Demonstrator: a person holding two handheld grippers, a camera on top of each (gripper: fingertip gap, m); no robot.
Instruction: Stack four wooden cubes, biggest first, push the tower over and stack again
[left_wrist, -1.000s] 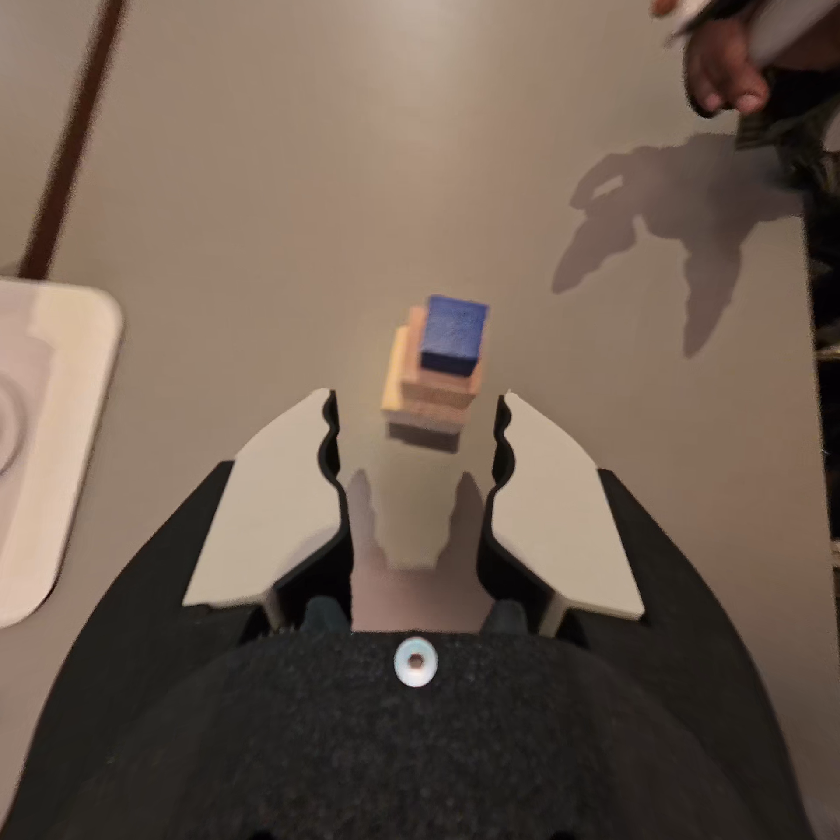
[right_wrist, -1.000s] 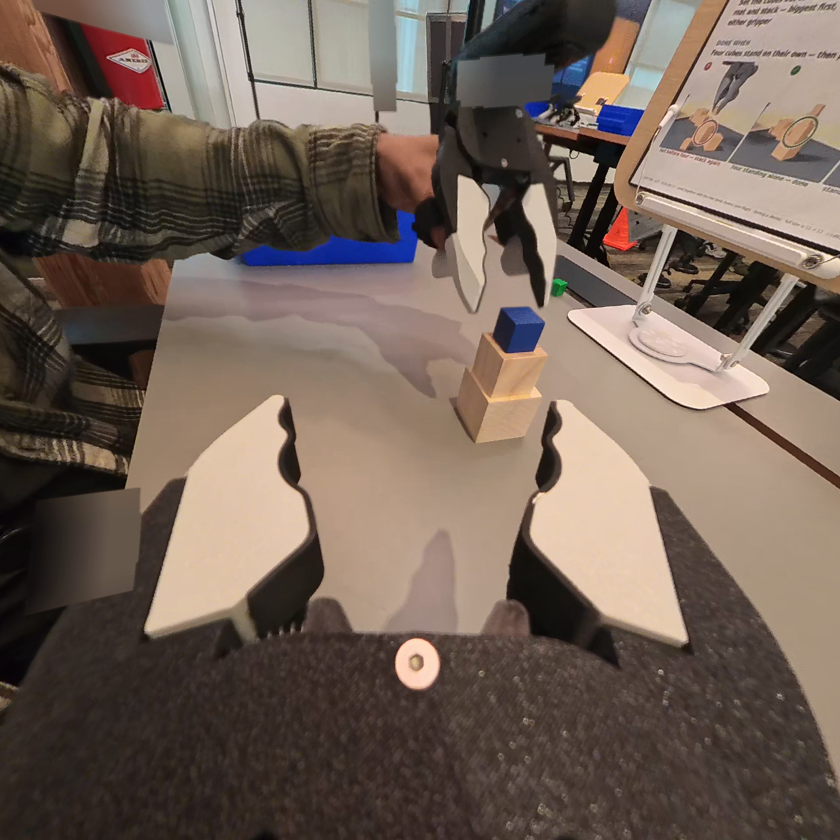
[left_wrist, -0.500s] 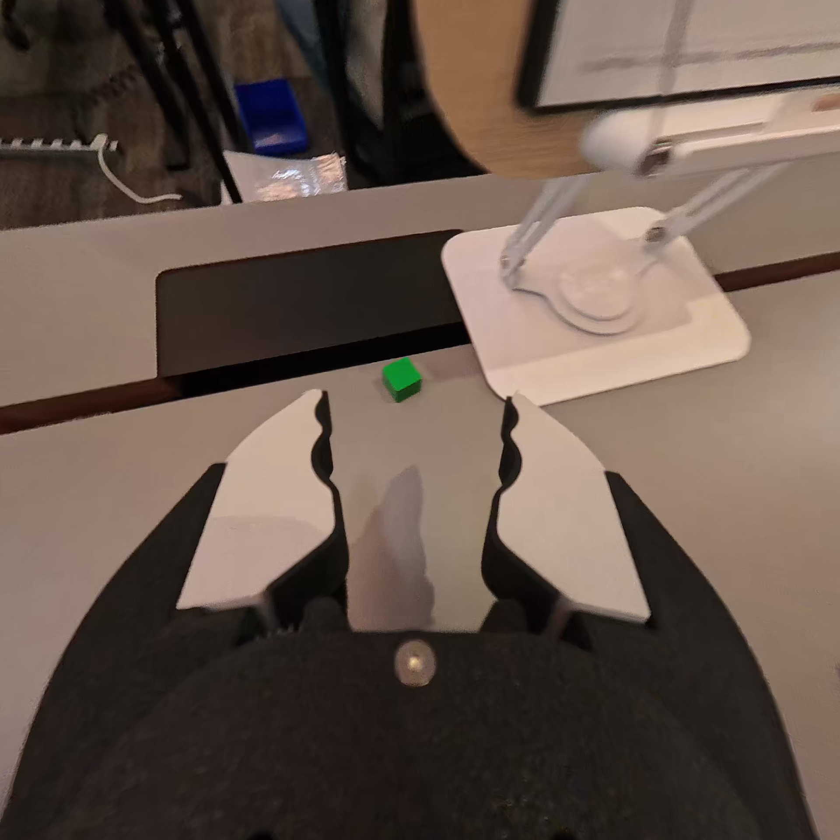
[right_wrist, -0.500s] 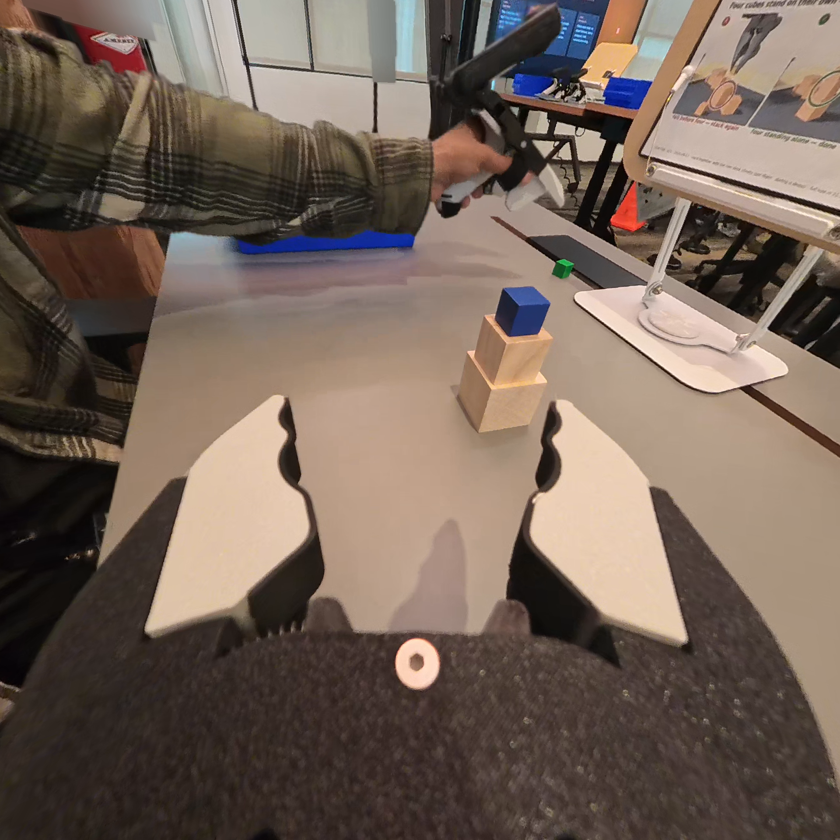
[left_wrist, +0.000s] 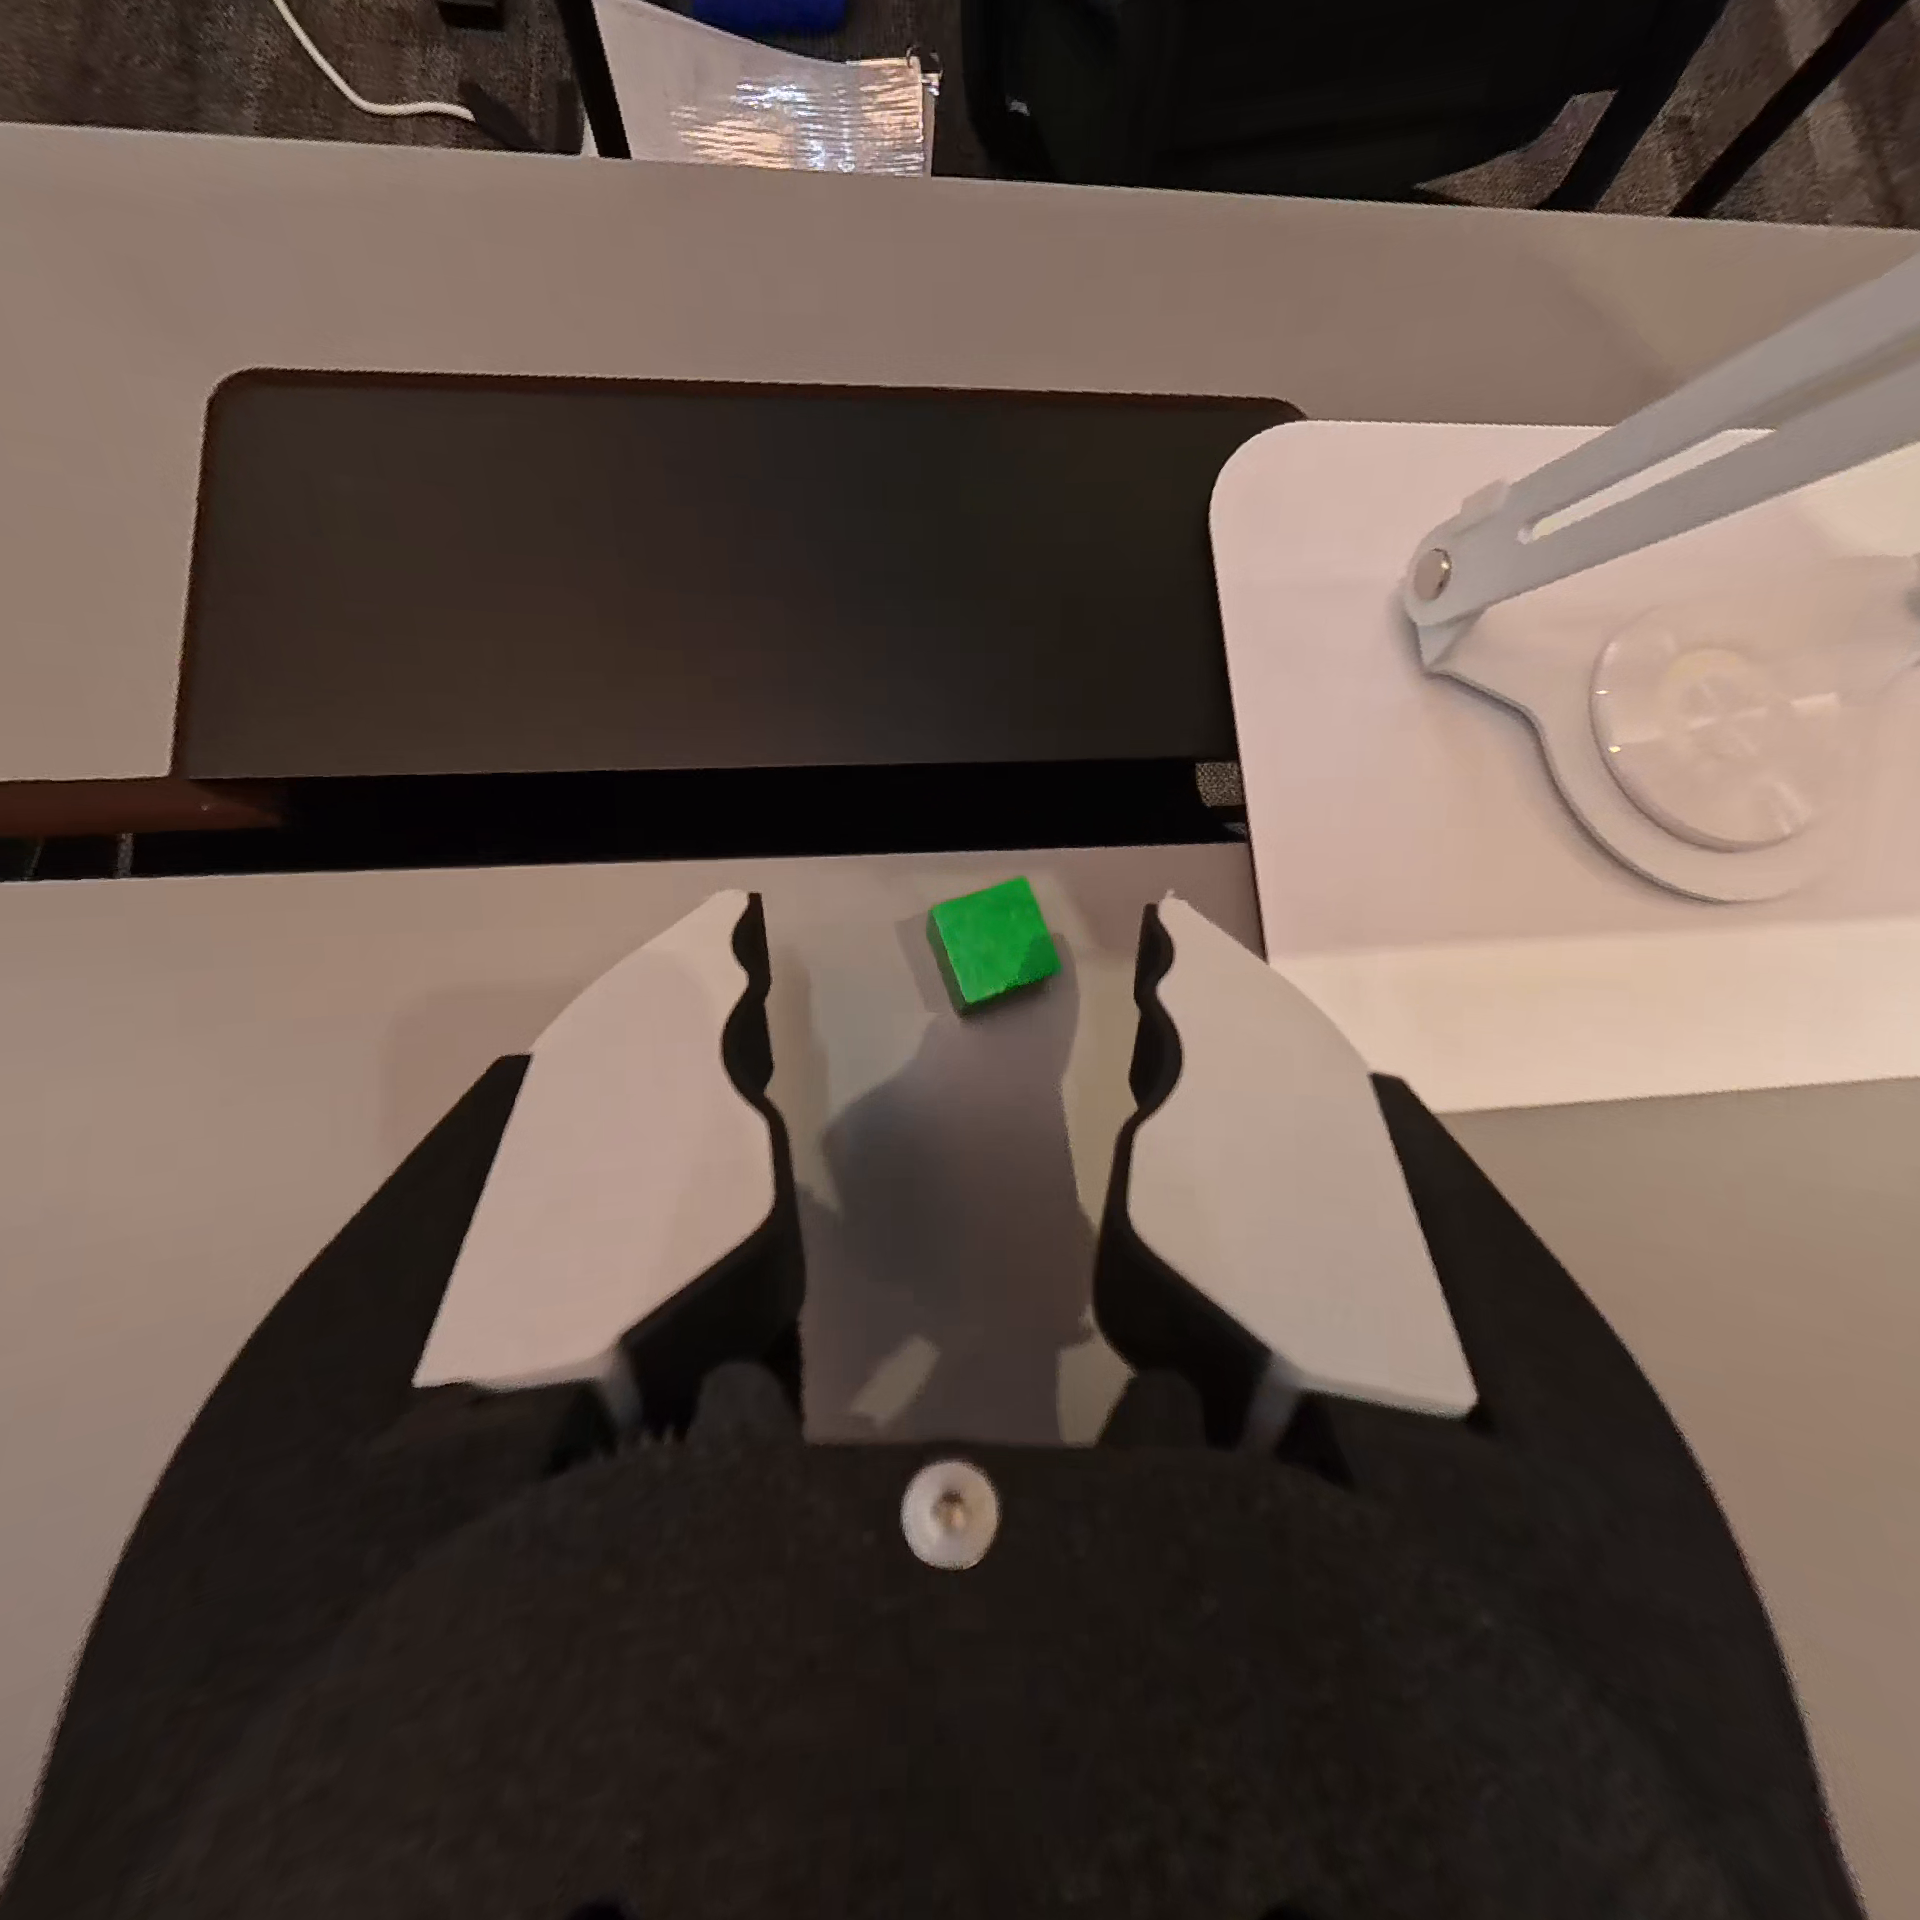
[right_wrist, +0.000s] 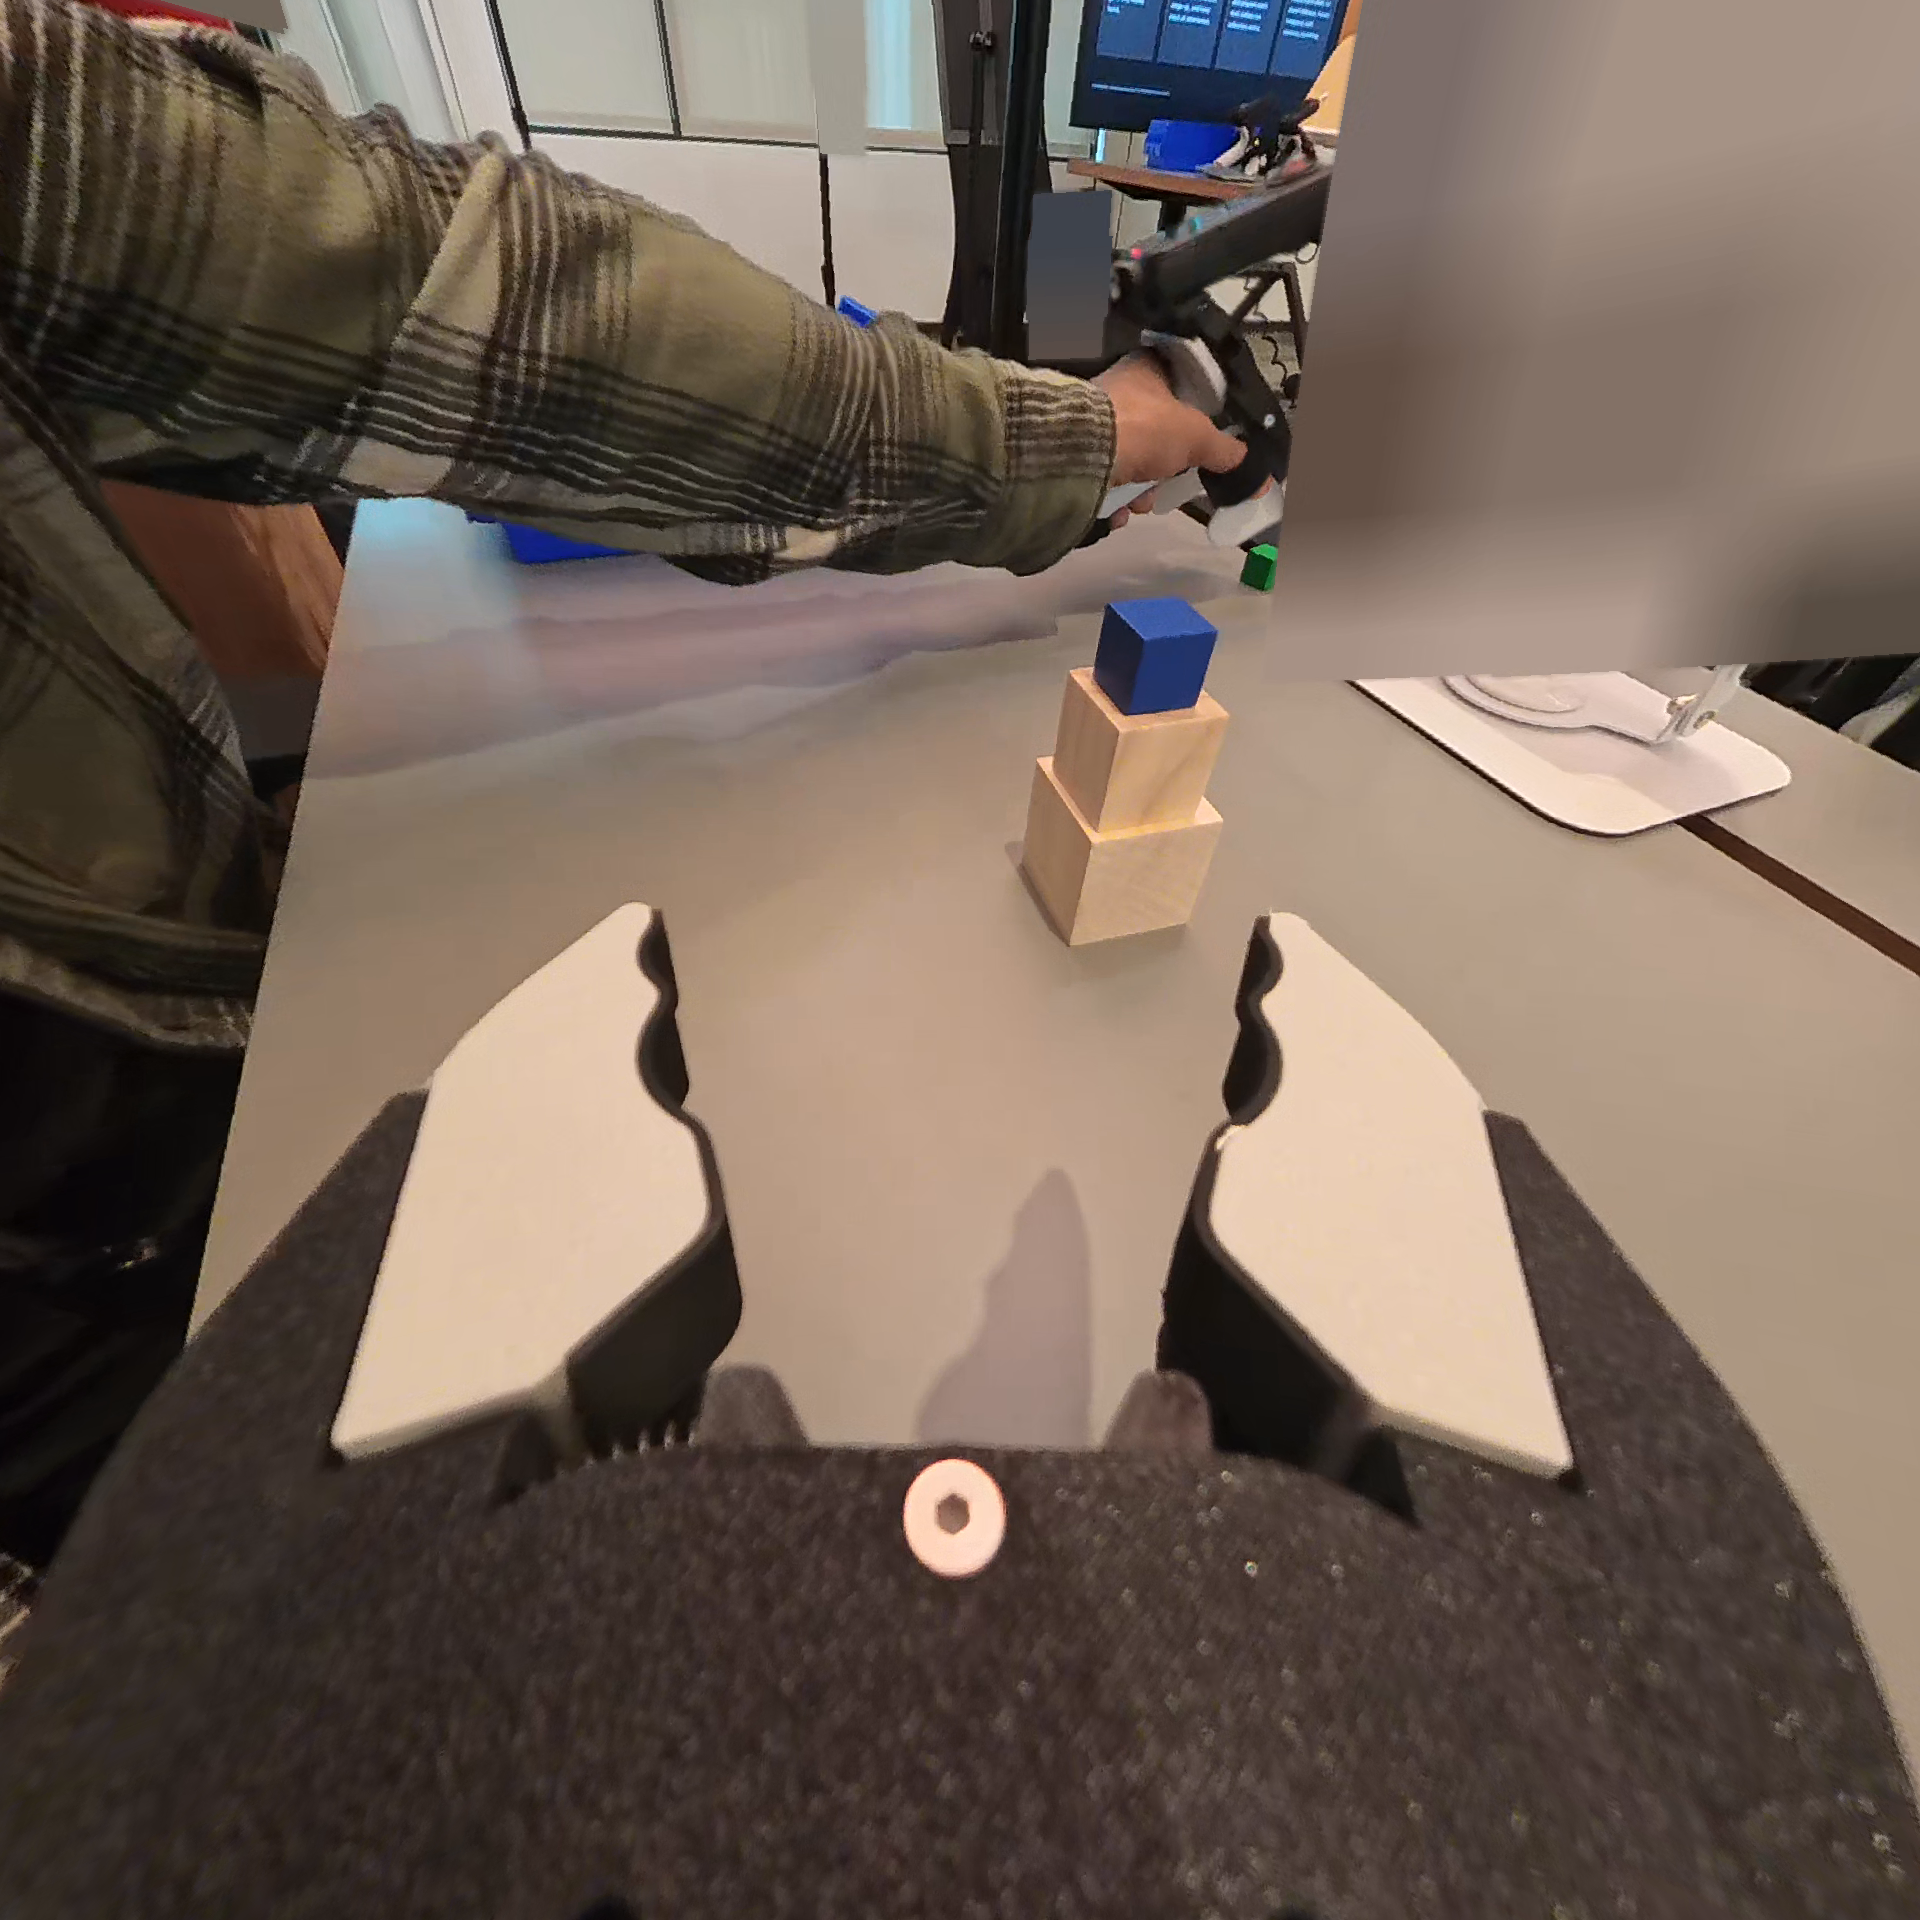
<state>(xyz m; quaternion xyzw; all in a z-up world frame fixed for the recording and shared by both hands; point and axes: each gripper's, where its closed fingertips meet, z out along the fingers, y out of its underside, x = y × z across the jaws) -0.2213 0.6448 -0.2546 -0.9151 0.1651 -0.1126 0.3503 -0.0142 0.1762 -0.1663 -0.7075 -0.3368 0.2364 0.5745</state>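
A small green cube (left_wrist: 992, 942) lies on the grey table near its far edge, just ahead of my open left gripper (left_wrist: 948, 914) and between its fingertips' lines, a little right of centre. In the right wrist view a tower stands on the table: a big wooden cube (right_wrist: 1122, 864) at the bottom, a smaller wooden cube (right_wrist: 1140, 750) on it, a blue cube (right_wrist: 1154, 655) on top. My right gripper (right_wrist: 956, 925) is open and empty, short of the tower and a little left of it. The green cube (right_wrist: 1259, 567) and the left gripper (right_wrist: 1242, 514) show far behind.
A white stand base (left_wrist: 1558, 748) with a hinged arm sits right of the green cube; it also shows in the right wrist view (right_wrist: 1590, 769). A dark recessed panel (left_wrist: 717, 582) lies beyond the table edge. A person's plaid sleeve (right_wrist: 582, 364) reaches across the table. About 55 centimetres separates my left fingertips from my right.
My left gripper has left the tower, swung to the far table edge and closed in on the green cube. My right gripper has stayed open and nearly still.
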